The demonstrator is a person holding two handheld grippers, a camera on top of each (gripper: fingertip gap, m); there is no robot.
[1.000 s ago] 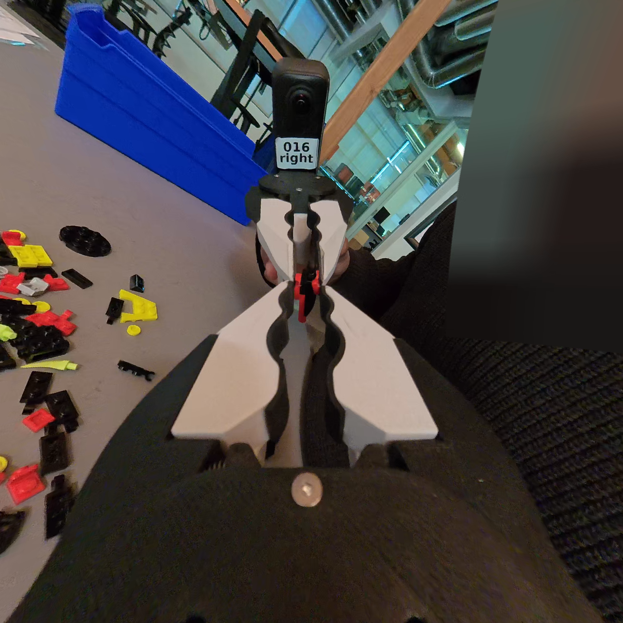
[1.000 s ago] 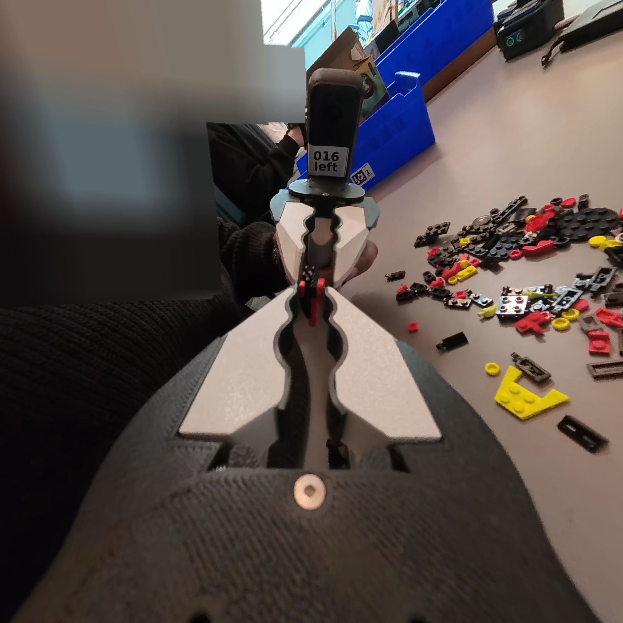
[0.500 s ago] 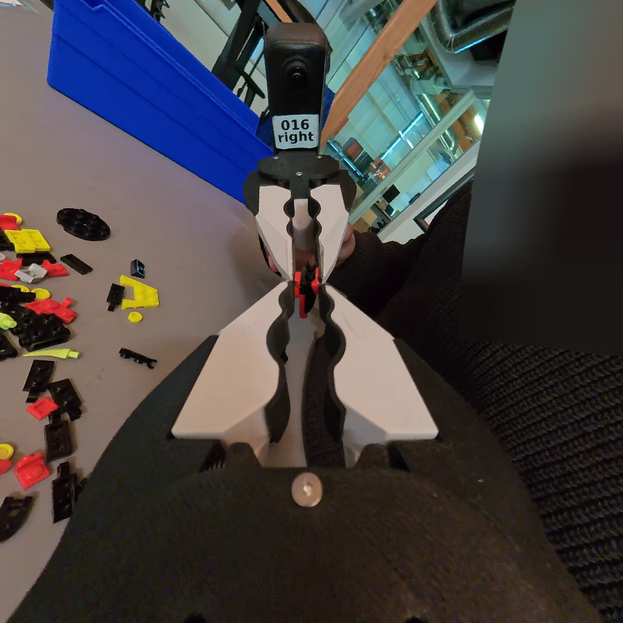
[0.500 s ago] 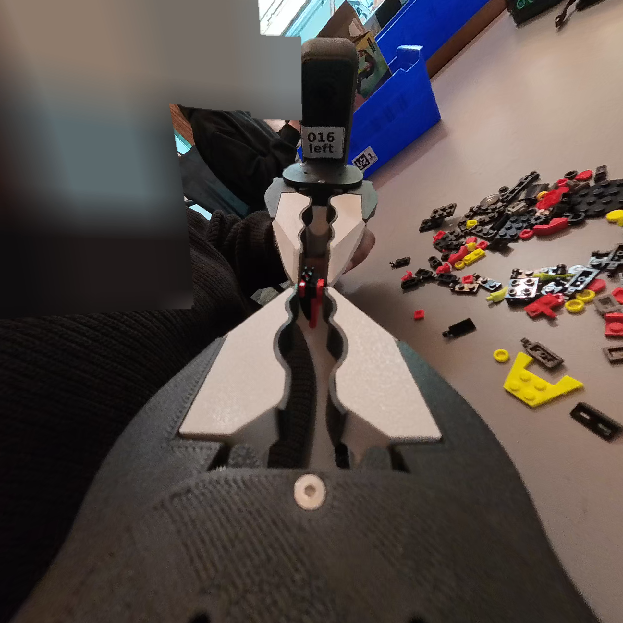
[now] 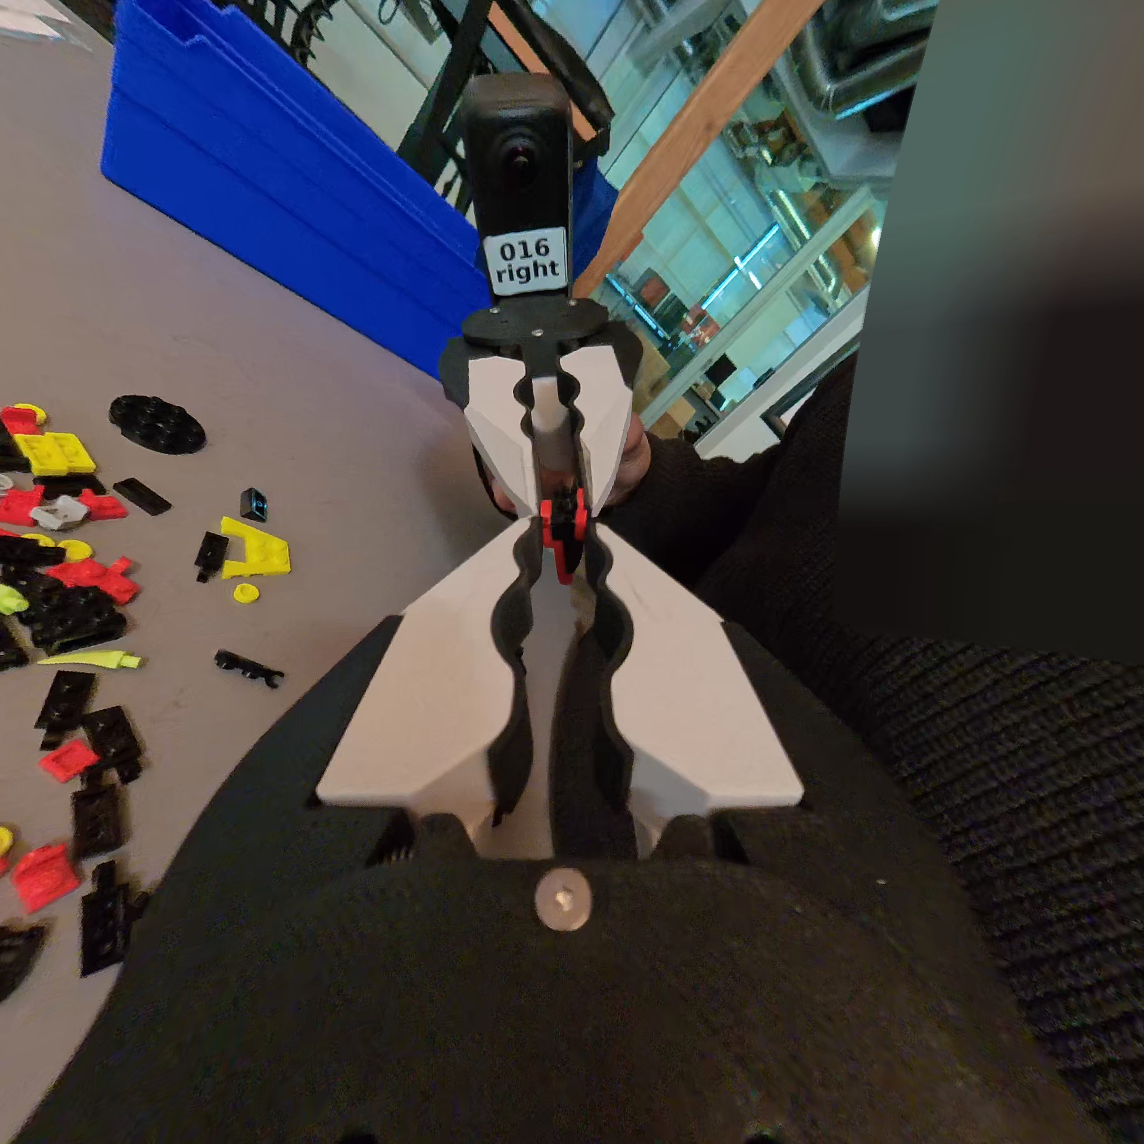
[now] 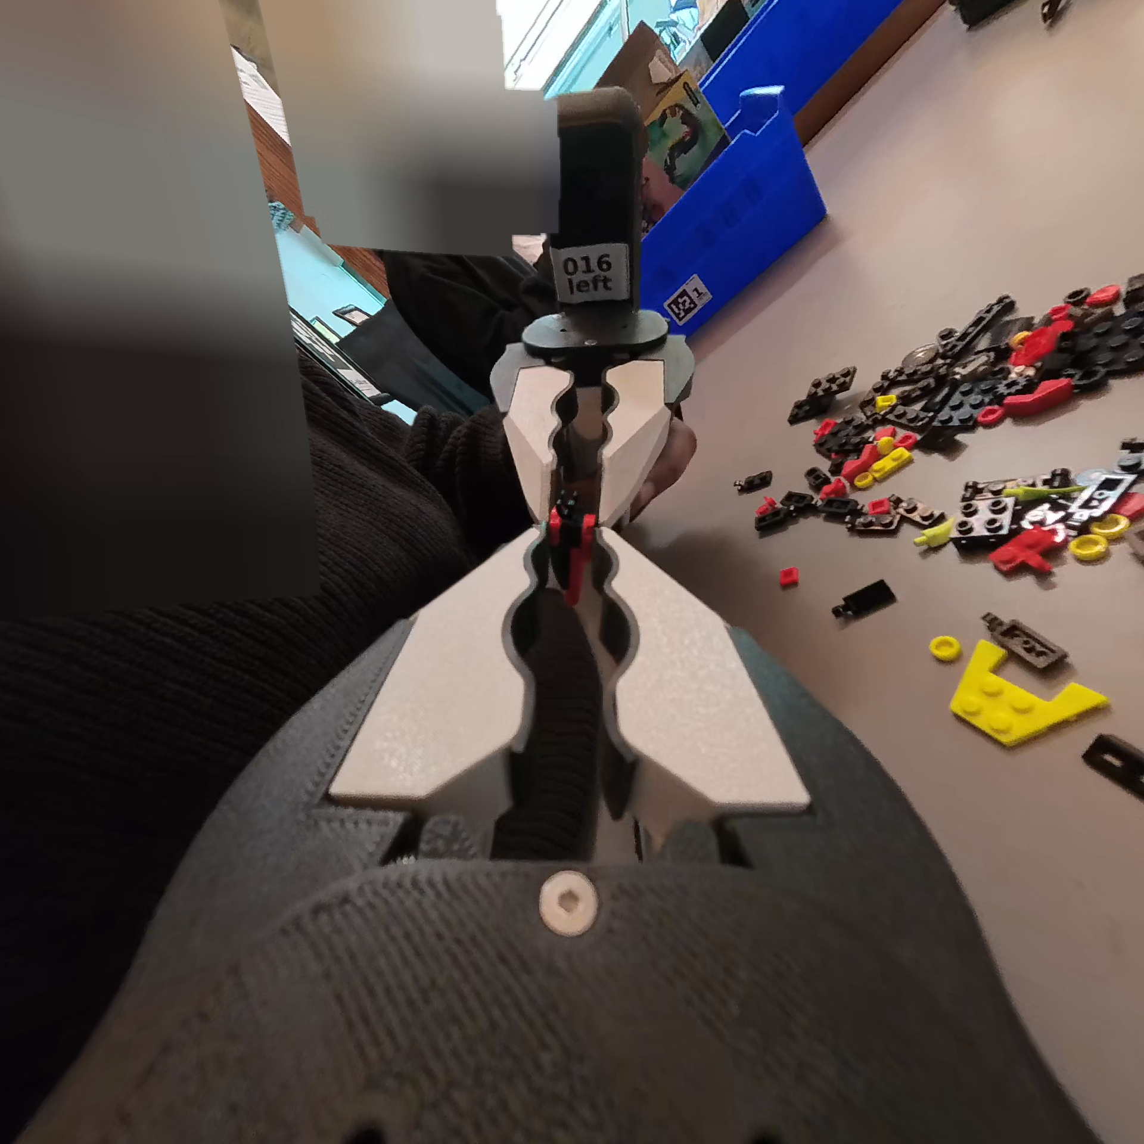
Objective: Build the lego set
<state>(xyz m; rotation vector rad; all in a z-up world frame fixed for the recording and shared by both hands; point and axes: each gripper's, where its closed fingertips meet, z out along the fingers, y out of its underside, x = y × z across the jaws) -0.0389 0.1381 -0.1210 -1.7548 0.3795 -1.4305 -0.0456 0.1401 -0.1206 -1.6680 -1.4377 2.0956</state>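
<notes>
My two grippers meet tip to tip above the table edge, with a small red and black lego assembly (image 5: 562, 533) pinched between them. In the left wrist view my left gripper (image 5: 561, 537) is shut on its red part, and the right gripper (image 5: 560, 498) faces it, shut on the black end. The right wrist view shows the same: my right gripper (image 6: 571, 548) is shut on the assembly (image 6: 572, 551), and the left gripper (image 6: 571, 512) is opposite. A thin red tab hangs down between the fingers. How the two parts join is hidden.
Loose red, black and yellow lego pieces (image 5: 62, 588) lie scattered on the grey table (image 5: 309, 433), also in the right wrist view (image 6: 990, 433). A yellow wedge plate (image 6: 1015, 699) lies nearest. A blue bin (image 5: 278, 173) stands behind. A person's dark knit sleeve (image 5: 990, 774) fills one side. Both grippers' tips are close together, under 4 cm apart.
Both grippers stay tip to tip on the assembly. They have tilted and shifted slightly together, so the table and bins slide in both views.
</notes>
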